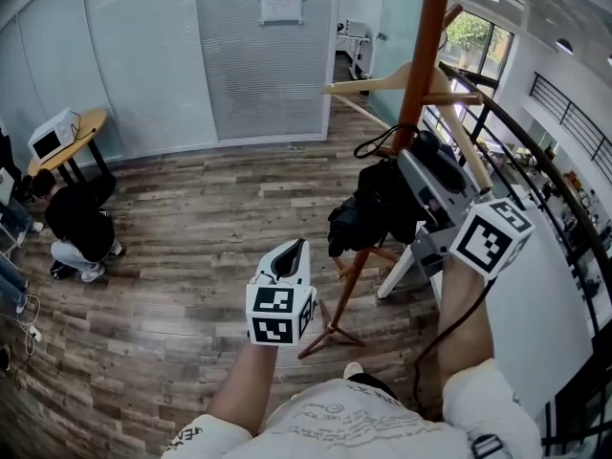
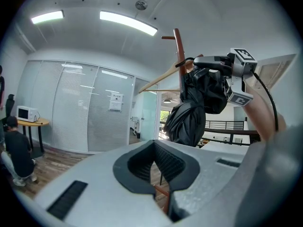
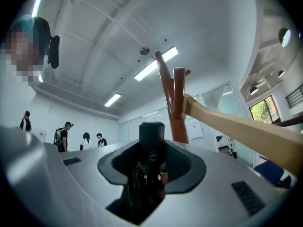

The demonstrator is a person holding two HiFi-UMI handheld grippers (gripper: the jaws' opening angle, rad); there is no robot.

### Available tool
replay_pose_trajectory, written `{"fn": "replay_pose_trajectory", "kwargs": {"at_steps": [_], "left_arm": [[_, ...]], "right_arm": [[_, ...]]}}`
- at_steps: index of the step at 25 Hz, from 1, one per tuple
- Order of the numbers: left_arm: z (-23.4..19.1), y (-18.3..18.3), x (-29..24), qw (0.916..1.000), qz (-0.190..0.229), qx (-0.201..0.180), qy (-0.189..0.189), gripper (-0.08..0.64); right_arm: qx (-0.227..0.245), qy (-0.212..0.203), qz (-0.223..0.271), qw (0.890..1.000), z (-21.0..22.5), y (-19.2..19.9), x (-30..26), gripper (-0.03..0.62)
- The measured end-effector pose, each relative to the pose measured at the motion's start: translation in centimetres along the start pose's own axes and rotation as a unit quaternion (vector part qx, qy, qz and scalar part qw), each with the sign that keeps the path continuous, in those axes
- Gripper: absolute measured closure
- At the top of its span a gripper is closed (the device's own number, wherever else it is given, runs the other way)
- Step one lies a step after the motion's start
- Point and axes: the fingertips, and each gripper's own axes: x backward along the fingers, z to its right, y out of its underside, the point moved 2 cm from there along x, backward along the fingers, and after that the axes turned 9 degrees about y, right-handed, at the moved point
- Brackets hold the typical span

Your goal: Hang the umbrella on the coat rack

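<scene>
At the far left a person (image 1: 78,226) crouches on the wood floor beside a small table with a microwave (image 1: 53,134), well apart from the work. Nearer the middle, the left gripper (image 1: 290,254) hovers with its jaws together and nothing between them. To its right the black folded umbrella (image 1: 378,208) hangs against the coat rack (image 1: 424,46) – canopy bunched low, its thin strap loop (image 1: 371,148) lying close to the red-brown pole, though I cannot tell whether it is over a wooden peg (image 1: 378,82) yet. The right gripper (image 3: 152,143) is clamped on the umbrella's stubby black handle (image 3: 152,131), just beside the pole. The umbrella looks light, its fabric soft and floppy, so the stiff handle is the sound place to grip – the limp loop probably needs guiding onto a peg.
</scene>
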Motion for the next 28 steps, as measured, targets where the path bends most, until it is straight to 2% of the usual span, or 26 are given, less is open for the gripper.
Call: {"fn": "replay_pose_trajectory", "kwargs": {"at_steps": [10, 14, 21, 28], "left_arm": [[1.5, 0.7, -0.5, 0.9998, -0.011, -0.004, 0.015, 0.555], [1.7, 0.9, -0.6, 0.9997, -0.015, -0.005, 0.018, 0.555], [2.4, 1.3, -1.3, 0.9994, -0.025, -0.005, 0.022, 0.555], [1.6, 4.0, 0.3, 0.9992, -0.027, -0.006, 0.027, 0.555]], "right_arm": [[-0.015, 0.027, -0.014, 0.999, 1.3, 2.2, 2.0, 0.434], [-0.025, 0.051, -0.019, 0.998, 2.2, 3.0, 2.5, 0.434], [0.000, 0.091, -0.040, 0.995, 4.0, 4.8, 2.9, 0.434], [-0.022, 0.117, -0.077, 0.990, 4.0, 10.4, 4.0, 0.434]]}}
